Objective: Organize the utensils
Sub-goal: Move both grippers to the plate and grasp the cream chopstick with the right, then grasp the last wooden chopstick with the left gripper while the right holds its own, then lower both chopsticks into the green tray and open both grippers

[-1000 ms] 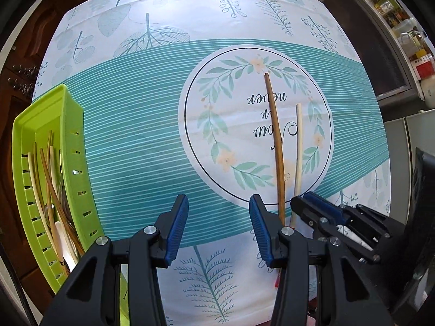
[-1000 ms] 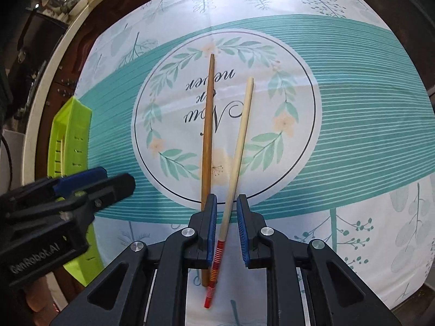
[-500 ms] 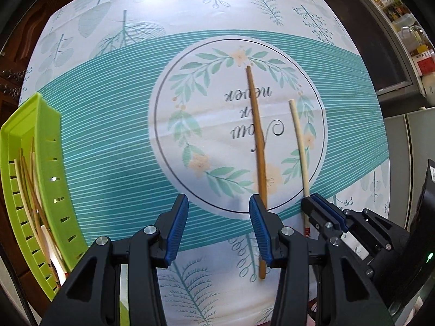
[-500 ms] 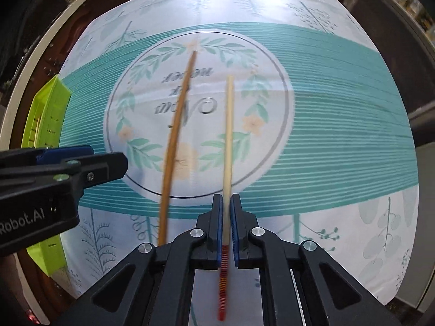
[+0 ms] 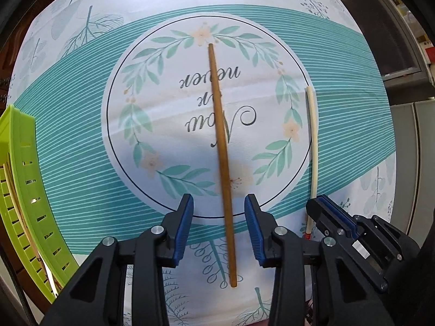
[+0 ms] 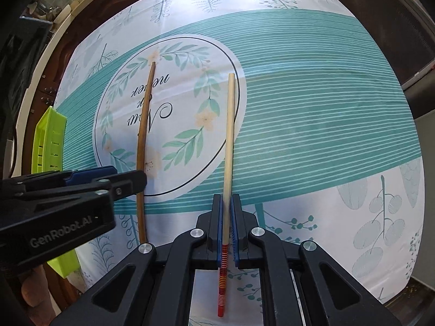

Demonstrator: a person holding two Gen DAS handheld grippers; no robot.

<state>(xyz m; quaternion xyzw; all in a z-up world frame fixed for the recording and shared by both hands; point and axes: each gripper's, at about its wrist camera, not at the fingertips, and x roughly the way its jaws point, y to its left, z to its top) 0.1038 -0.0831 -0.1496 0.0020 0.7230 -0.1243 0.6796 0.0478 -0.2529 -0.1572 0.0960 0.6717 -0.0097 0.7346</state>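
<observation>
Two chopsticks lie on the surface (image 5: 339, 62), well apart. Right hand-held gripper (image 6: 226, 203) is clamped on the pale chopstick (image 6: 229, 135) above its red-striped end. Left hand-held gripper (image 5: 218, 209) straddles the brown chopstick (image 5: 221, 146), jaws just narrowing, pads not touching. Green basket (image 5: 32, 190) at left edge holds more sticks.

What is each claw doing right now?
Left claw: open, just been closing around the brown chopstick.
Right claw: shut on the pale chopstick.
</observation>
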